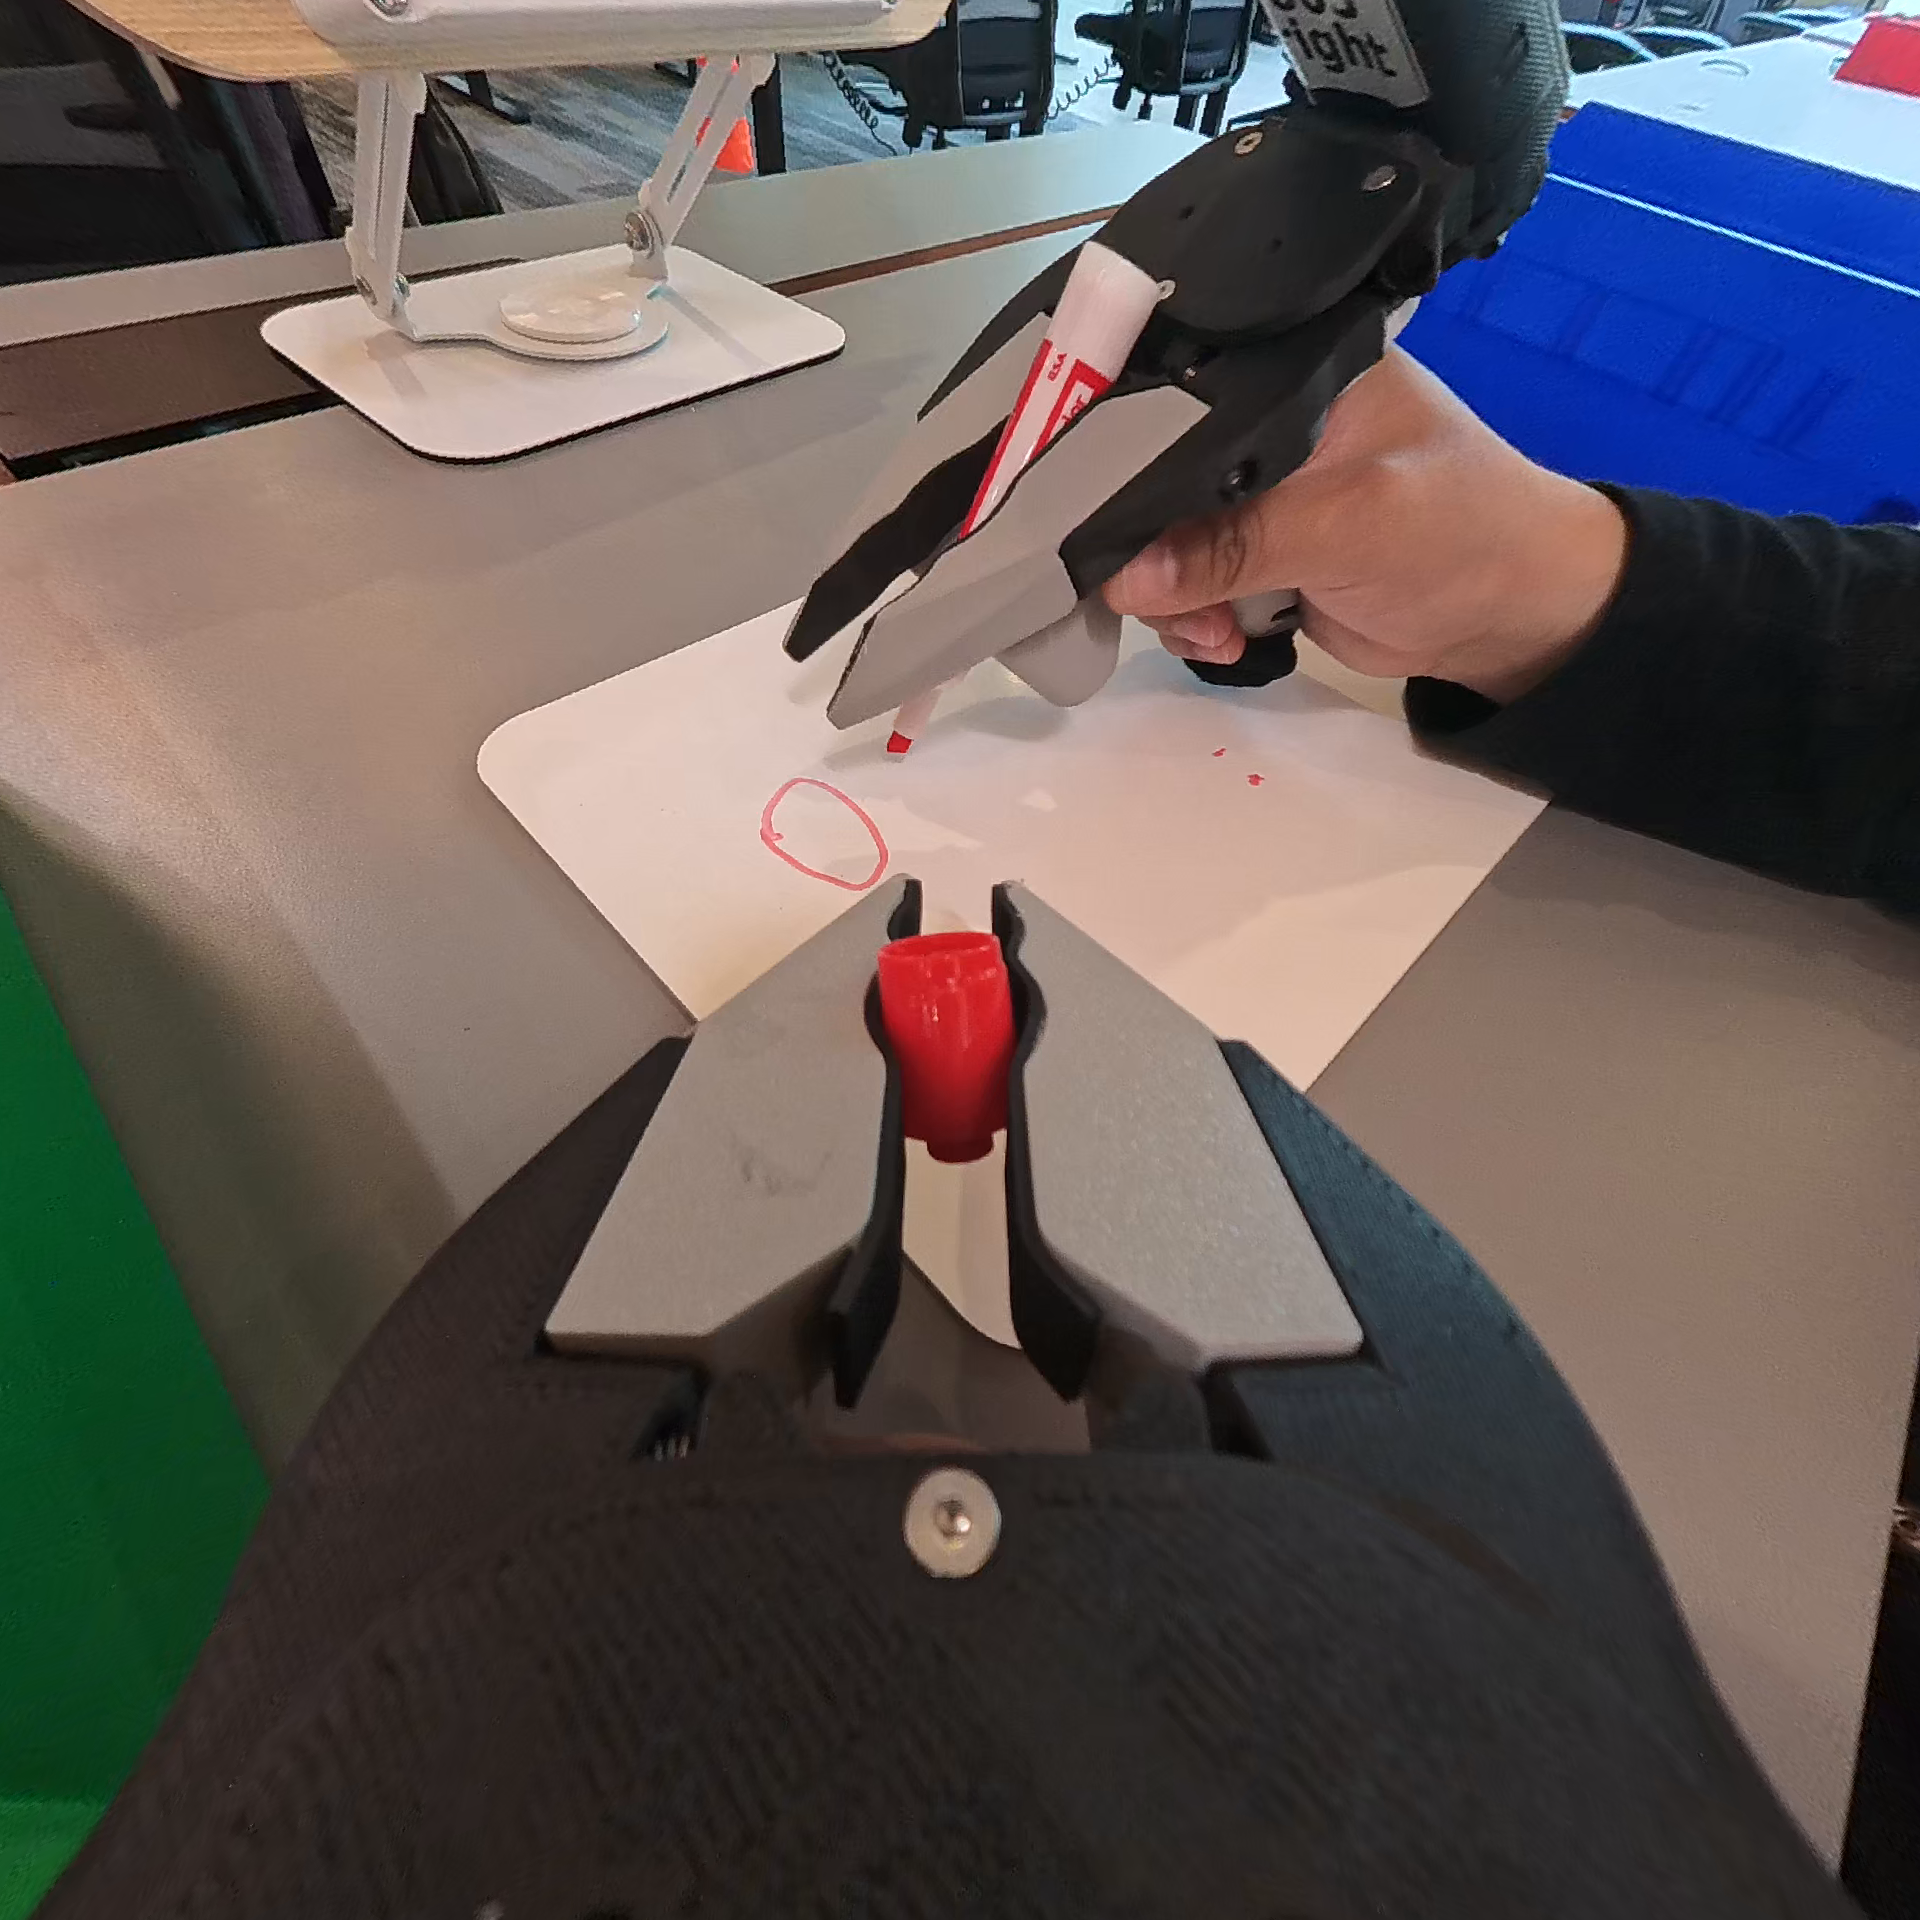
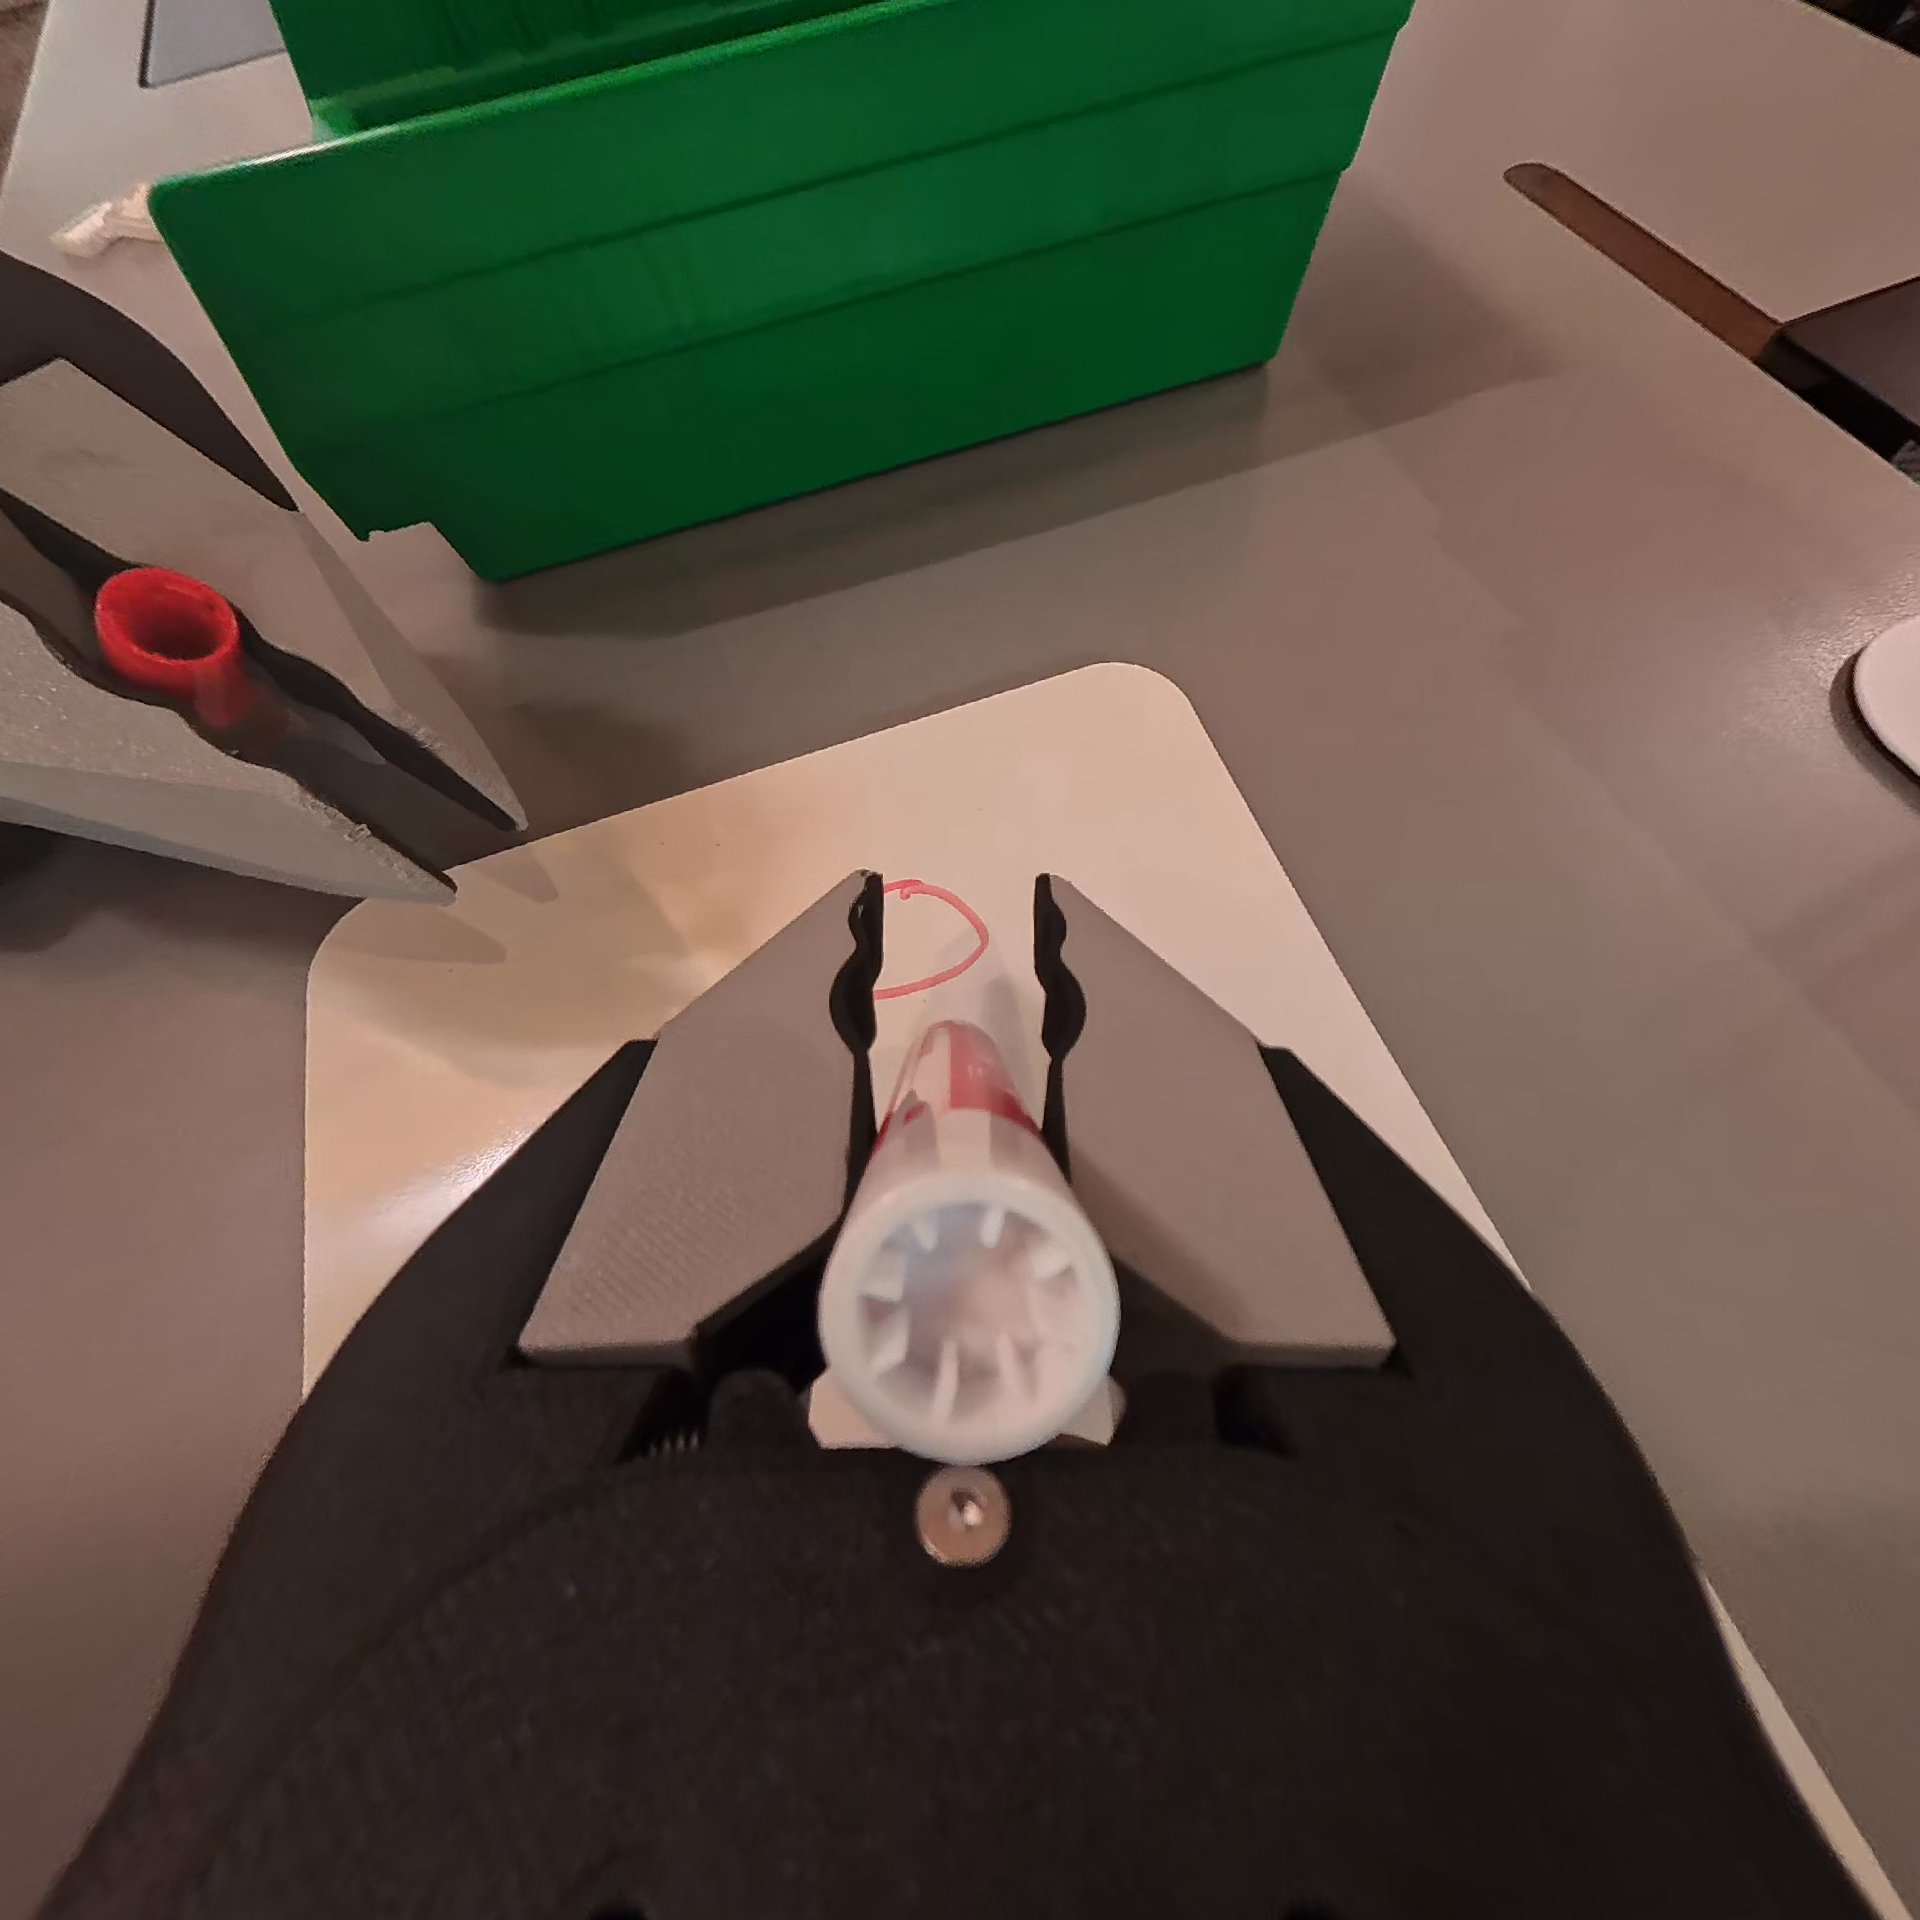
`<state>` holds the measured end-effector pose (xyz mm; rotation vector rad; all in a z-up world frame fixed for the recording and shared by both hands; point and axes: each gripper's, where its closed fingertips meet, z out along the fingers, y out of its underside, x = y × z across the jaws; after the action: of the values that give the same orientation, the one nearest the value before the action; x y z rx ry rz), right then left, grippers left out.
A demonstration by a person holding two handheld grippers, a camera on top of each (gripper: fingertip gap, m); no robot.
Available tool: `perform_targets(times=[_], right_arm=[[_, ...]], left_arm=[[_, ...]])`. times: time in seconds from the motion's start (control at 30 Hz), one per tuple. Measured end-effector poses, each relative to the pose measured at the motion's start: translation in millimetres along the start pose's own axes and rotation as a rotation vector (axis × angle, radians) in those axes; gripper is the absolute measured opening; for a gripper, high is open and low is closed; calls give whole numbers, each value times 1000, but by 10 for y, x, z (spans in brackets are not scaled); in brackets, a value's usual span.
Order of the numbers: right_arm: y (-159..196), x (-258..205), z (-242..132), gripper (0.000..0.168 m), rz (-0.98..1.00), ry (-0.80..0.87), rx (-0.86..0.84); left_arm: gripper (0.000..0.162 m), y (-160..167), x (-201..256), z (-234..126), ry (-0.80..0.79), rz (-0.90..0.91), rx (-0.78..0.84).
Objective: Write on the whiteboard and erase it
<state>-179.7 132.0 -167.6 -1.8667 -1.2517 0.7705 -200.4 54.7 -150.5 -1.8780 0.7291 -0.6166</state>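
Right gripper (image 2: pixel 956 894) clamping marker (image 1: pixel 1049 405) nib-down, tip hovering just off whiteboard (image 1: pixel 1143 894) beside red loop (image 1: pixel 823 834); left gripper (image 1: pixel 956 904) pinching cap (image 1: pixel 945 1039) for recapping.

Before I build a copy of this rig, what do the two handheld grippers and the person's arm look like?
Both the left gripper and the right gripper share a wide black textured body, two flat grey wedge-shaped fingers lined with wavy black pads, and a silver screw at the centre. The right one carries a white-and-black label above. The person wears a long black sleeve.
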Motion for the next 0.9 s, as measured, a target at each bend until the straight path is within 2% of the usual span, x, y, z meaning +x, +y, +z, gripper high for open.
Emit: perform_targets(times=[0.43,0.9], right_arm=[[-21,42,70,27,-68,56,-11],[41,150,76,27,-44,59,-37]], left_arm=[[11,7,1,8,-5,5,-8],[11,10,1,13,-6,9,-11]])
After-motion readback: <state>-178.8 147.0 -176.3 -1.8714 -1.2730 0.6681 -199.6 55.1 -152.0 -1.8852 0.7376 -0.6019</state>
